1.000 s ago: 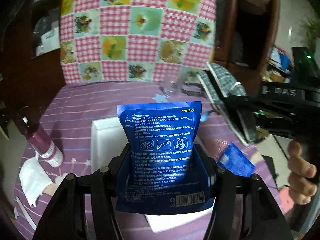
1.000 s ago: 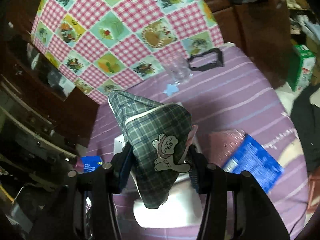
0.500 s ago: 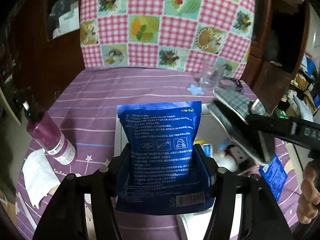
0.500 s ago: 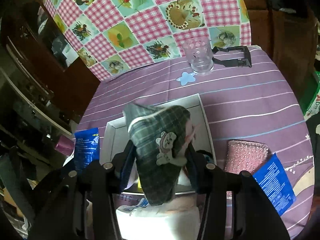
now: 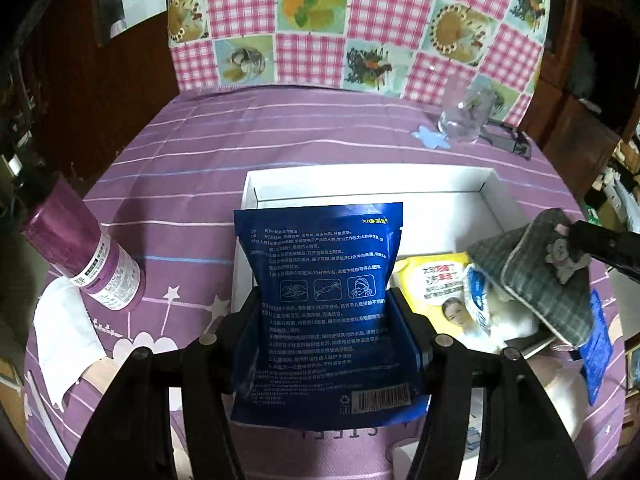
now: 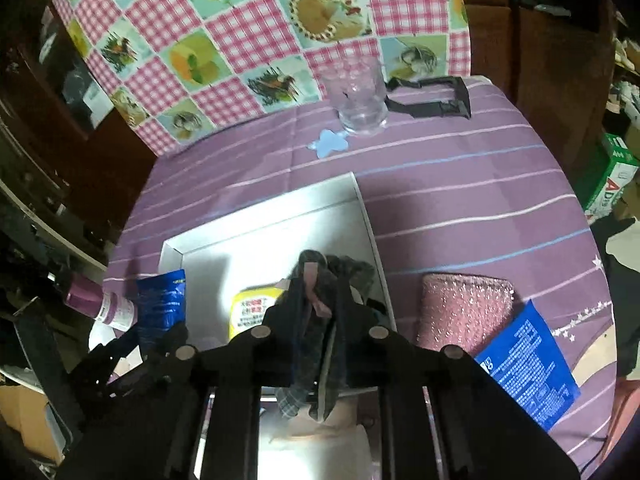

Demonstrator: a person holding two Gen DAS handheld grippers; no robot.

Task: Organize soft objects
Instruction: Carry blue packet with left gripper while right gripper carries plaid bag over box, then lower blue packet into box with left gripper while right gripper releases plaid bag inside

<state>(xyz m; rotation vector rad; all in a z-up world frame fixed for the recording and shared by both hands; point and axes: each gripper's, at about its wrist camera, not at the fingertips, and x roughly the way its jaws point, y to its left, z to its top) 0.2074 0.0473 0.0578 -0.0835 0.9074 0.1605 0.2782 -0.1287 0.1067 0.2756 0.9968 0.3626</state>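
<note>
So the whole thing sits on a table with a purple striped cloth [image 5: 192, 148], and behind it there's a pink checkered cloth [image 5: 320, 20] with food pictures hanging upright. In the middle of the table is a white box [image 5: 360, 178], open on top.

The left gripper [image 5: 326, 320] is angled down over the near left end of that box, and its jaws are clamped on the sides of a blue packet [image 5: 320, 300] that stands upright between them, printed back side facing the camera. The right gripper [image 6: 316, 312] is also tilted down into the box, over the right end. Its jaws are closing and they're already squeezing a grey plaid pouch [image 6: 320, 284] into a narrow bunch; in the left view you can see that pouch [image 5: 540, 280] tilted, hanging off the black fingers just above the box contents.

Inside the box: a yellow wipes pack [image 5: 436, 284] lying flat, and something white and fluffy [image 5: 508, 312] right under the pouch, can't tell what exactly.

Around the box: a purple bottle [image 5: 84, 256] lying on its side to the left, a sparkly pink pouch [image 6: 464, 304] and a second blue packet [image 6: 528, 364] to the right, and a clear glass [image 6: 360, 96] at the far edge.
</note>
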